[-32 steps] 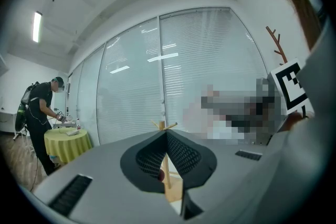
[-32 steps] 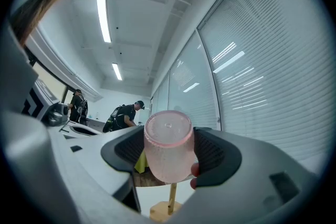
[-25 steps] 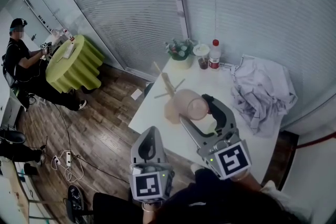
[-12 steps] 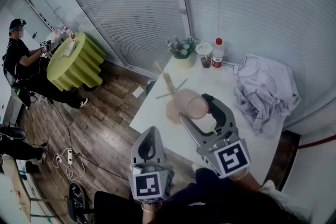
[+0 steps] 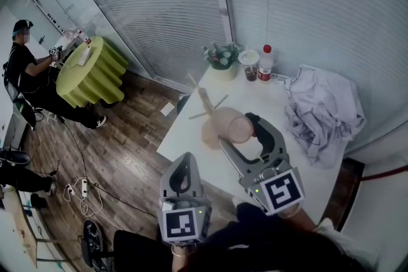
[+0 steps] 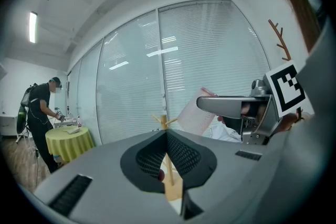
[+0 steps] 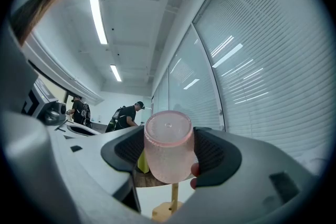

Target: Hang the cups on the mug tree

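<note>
Left gripper (image 6: 167,139): its jaws are pressing flat against each other with nothing between them; in the head view it is hovering low at the near side, off the table's near edge and above the wooden floor (image 5: 121,150).
Right gripper (image 7: 169,152): its jaws are standing apart by the width of a cup and clamping on that cup from both sides; the person is holding it above the table, to the right of the left gripper.
Pink cup (image 7: 168,152): it is sitting between the right gripper's pads, its closed base pointing away from the gripper body; in the head view it is hanging over the table just beside the mug tree, and whether it is touching a branch cannot be told.
Mug tree (image 5: 204,113): the wooden tree is standing upright near the table's left edge, its bare branches sticking out at angles with no cup hanging on them.
Table (image 5: 185,140): the white top is carrying the tree and the things behind it.
Crumpled cloth (image 5: 322,114): it is lying in a heap on the table's right side.
Far edge of the table: a potted plant (image 5: 222,60), a lidded drink cup (image 5: 247,67) and a red-capped bottle (image 5: 264,67) are standing in a row.
Background: a person (image 5: 25,67) is working at a round table with a yellow-green cover (image 5: 95,76), well apart from the white table.
</note>
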Demonstrator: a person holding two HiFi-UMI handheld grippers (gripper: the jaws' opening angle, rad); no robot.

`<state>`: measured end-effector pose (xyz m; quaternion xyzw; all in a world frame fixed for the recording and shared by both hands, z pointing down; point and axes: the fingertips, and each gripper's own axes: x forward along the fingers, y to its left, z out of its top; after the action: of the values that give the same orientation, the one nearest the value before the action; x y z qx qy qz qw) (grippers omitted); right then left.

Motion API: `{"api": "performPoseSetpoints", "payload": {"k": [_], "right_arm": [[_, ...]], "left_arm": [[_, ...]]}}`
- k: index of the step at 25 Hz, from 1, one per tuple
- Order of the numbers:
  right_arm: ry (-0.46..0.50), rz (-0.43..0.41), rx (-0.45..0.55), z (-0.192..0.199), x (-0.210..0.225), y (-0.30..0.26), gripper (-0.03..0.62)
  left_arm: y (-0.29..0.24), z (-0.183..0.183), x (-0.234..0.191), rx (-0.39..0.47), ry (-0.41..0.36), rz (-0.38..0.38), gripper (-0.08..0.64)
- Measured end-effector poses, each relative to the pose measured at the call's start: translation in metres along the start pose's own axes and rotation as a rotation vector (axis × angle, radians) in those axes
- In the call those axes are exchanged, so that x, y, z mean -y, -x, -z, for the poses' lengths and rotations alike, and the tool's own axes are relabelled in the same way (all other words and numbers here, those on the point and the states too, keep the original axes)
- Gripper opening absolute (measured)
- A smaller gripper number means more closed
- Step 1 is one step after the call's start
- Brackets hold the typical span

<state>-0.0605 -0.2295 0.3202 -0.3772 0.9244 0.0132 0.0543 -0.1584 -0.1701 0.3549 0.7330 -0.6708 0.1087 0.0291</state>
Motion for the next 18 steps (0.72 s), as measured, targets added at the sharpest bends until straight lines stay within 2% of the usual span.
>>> {"api": "performPoseSetpoints", "payload": {"k": [18], "right_arm": [[-0.005, -0.007, 0.011, 0.0, 0.0028, -0.0047, 0.298]], "left_arm": [[-0.0073, 0.0062, -0.0025, -0.026, 0.0, 0.002, -0.002]]}}
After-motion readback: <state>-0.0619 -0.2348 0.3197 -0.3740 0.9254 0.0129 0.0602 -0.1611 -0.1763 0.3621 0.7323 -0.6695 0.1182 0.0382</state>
